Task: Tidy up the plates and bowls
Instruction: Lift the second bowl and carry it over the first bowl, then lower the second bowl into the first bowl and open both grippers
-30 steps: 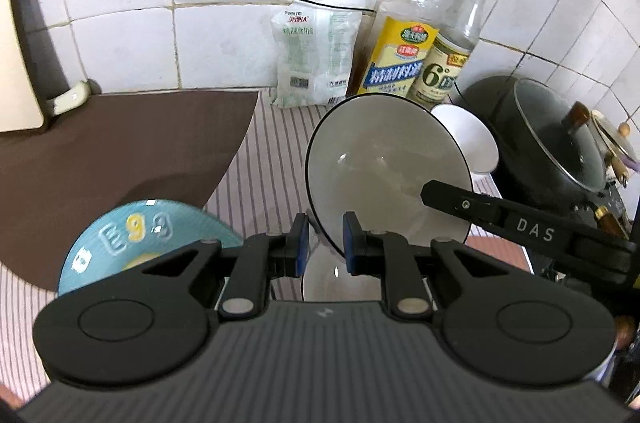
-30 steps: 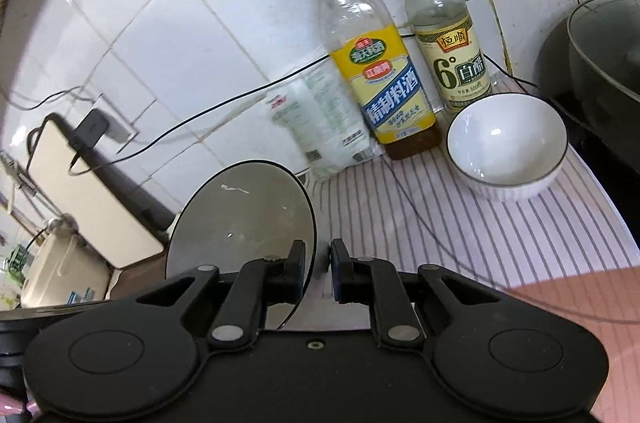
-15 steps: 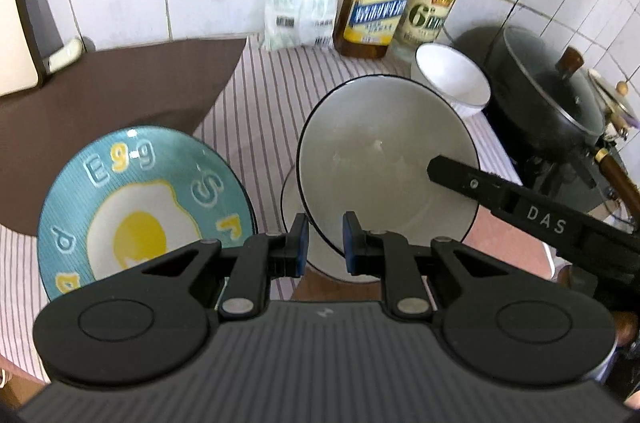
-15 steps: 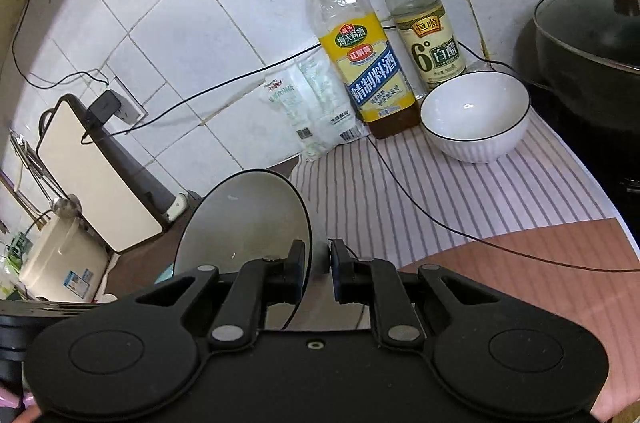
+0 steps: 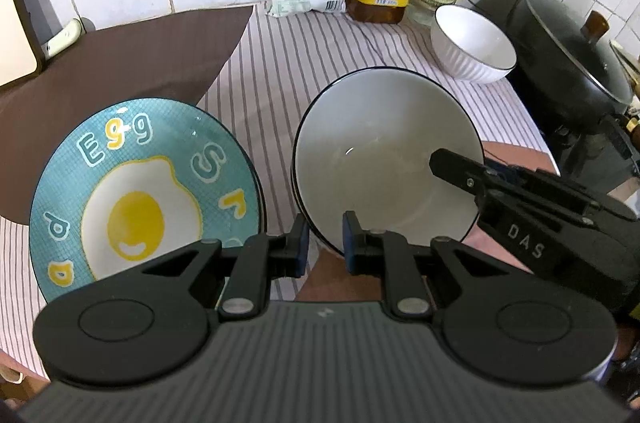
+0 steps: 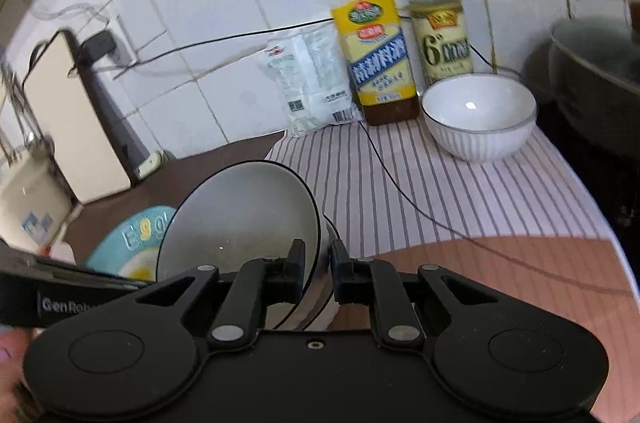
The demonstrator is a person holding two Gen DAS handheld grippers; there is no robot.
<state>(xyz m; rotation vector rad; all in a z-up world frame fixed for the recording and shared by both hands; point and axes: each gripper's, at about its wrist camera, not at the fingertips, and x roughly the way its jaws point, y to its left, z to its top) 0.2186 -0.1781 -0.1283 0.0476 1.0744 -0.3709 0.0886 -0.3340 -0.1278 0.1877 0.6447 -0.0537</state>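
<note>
On the striped cloth [image 5: 280, 71], I am clamping both grippers, left [image 5: 325, 243] and right [image 6: 316, 271], on the tilted bowl's [image 5: 384, 159] rim; a matching bowl [image 6: 332, 235] is sitting directly beneath.

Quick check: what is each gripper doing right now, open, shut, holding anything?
Left gripper: shut on the near rim of the black-rimmed bowl.
Right gripper: shut on the same bowl's rim, opposite side.
</note>
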